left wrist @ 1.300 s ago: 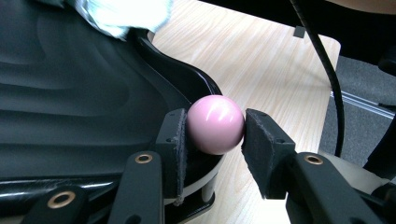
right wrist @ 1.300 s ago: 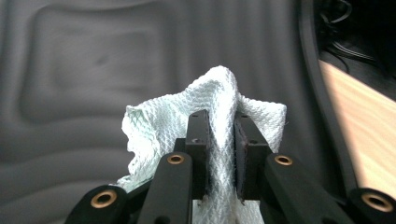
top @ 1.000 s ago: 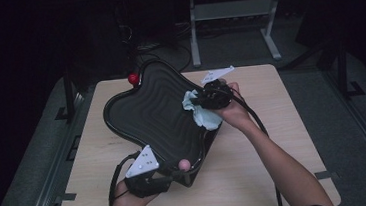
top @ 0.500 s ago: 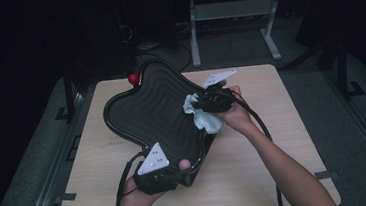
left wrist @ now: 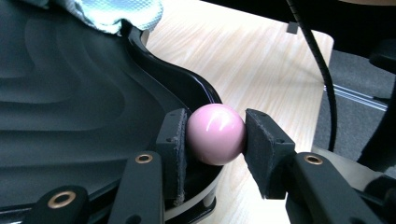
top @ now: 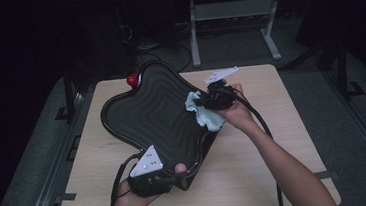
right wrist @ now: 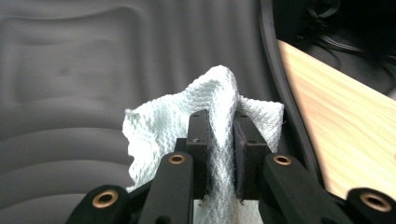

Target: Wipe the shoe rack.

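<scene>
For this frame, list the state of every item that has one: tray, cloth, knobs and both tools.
Black tray: tilted up off the wooden table, ribbed face showing.
White cloth: crumpled, pressed against the tray's face.
Pink knob: gripped on both sides.
Red knob: free, at the tray's far edge.
Left tool: jaws just closing, pads on the pink knob.
Right tool: shut on the cloth.

No text, label, brand, number or sign can be read on anything in these views
</scene>
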The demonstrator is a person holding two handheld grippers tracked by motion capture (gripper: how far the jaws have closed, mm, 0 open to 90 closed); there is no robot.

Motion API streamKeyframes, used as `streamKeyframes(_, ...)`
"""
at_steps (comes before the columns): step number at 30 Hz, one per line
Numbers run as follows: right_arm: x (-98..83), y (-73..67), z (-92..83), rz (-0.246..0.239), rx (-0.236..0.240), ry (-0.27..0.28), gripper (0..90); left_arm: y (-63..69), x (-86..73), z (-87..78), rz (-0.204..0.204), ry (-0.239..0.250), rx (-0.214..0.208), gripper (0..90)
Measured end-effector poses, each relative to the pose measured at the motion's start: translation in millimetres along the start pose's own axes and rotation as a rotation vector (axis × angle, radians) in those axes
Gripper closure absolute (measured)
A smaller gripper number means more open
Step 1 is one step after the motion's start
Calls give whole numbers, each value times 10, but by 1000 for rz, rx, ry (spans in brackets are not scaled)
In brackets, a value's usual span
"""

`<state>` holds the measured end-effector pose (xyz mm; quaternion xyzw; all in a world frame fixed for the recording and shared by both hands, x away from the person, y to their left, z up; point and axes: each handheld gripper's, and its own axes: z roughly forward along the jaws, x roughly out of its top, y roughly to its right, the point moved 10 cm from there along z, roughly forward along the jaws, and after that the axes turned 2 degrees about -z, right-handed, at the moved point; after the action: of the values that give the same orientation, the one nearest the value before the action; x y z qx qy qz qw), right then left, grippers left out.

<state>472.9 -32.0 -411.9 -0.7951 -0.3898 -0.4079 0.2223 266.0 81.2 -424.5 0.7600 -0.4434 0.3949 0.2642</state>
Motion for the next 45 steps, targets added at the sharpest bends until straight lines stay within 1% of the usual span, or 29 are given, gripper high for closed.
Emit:
streamKeyframes(1, 36, -38, 13, -16, 1, 3, 785, 1, 2, 3, 2, 2, 0, 601)
streamKeyframes(3, 81, -3, 47, -22, -7, 0, 785, 4, 7, 14, -2, 11, 0, 591)
streamKeyframes(5, 132, 79, 79, 13, -20, 3, 786, 8, 16, 26, -5, 14, -1, 571)
streamKeyframes(7, 168, 64, 114, 22, -27, 5, 788, 5, 25, 35, -6, 13, 4, 566)
streamKeyframes(9, 224, -105, 145, -5, 25, 15, 787, 1, 32, 51, -5, 15, 5, 574)
streamKeyframes(10, 262, -218, 163, -46, 45, 20, 786, -1, 31, 56, -4, 11, 3, 585)
streamKeyframes(12, 315, -331, 185, -73, 73, 19, 785, -1, 30, 57, -1, 9, 4, 598)
streamKeyframes(13, 341, -332, 198, -87, 74, 17, 785, -1, 31, 57, -1, 12, 8, 600)
streamKeyframes(15, 384, -218, 223, -66, 49, 27, 785, 3, 21, 46, -3, 12, 7, 602)
streamKeyframes(16, 392, -104, 235, -30, 36, 23, 783, 3, 18, 40, -4, 12, 9, 603)
streamKeyframes(18, 401, 37, 232, -2, -4, 23, 784, 7, 5, 18, -4, 9, 5, 603)
streamKeyframes(19, 400, 52, 231, 7, -5, 19, 785, 9, -3, 6, -4, 7, 2, 603)
streamKeyframes(20, 399, 17, 228, 2, -1, 15, 786, 13, -10, -5, -3, 8, -2, 603)
streamKeyframes(21, 403, -48, 224, -26, 9, 16, 786, 19, -20, -19, -4, 5, -6, 603)
streamKeyframes(22, 408, -169, 223, -52, 48, 14, 785, 22, -25, -27, -1, 5, -6, 603)
streamKeyframes(24, 426, -295, 226, -104, 60, 13, 785, 26, -28, -34, -2, 6, -6, 603)
streamKeyframes(26, 453, -281, 240, -96, 59, 13, 785, 28, -30, -37, -6, 8, -4, 603)
streamKeyframes(28, 488, -132, 266, -53, 28, 28, 785, 29, -36, -45, -4, 7, 1, 603)
streamKeyframes(30, 506, -67, 274, -12, 25, 31, 786, 32, -42, -54, -6, 8, 3, 603)
streamKeyframes(32, 518, -153, 280, -33, 39, 32, 786, 35, -47, -62, -5, 6, 2, 603)
streamKeyframes(33, 532, -329, 287, -74, 79, 31, 786, 37, -47, -63, -5, 5, 2, 603)
streamKeyframes(34, 532, -329, 287, -74, 79, 31, 786, 39, -48, -63, -5, 5, 4, 603)
streamKeyframes(36, 561, -395, 302, -114, 88, 25, 787, 39, -48, -64, -4, 6, 5, 603)
streamKeyframes(37, 575, -372, 309, -107, 85, 24, 786, 39, -49, -64, -5, 7, 6, 603)
streamKeyframes(39, 616, -211, 332, -80, 56, 28, 786, 39, -49, -66, -5, 7, 8, 604)
streamKeyframes(41, 633, -41, 343, -29, 24, 22, 786, 40, -50, -66, -5, 7, 8, 603)
streamKeyframes(42, 639, -8, 344, -23, 20, 21, 787, 40, -50, -66, -5, 6, 7, 604)
streamKeyframes(44, 644, -84, 349, -44, 27, 17, 788, 42, -51, -66, -6, 8, 4, 604)
streamKeyframes(45, 654, -174, 348, -60, 52, 23, 787, 42, -51, -66, -6, 7, 2, 604)
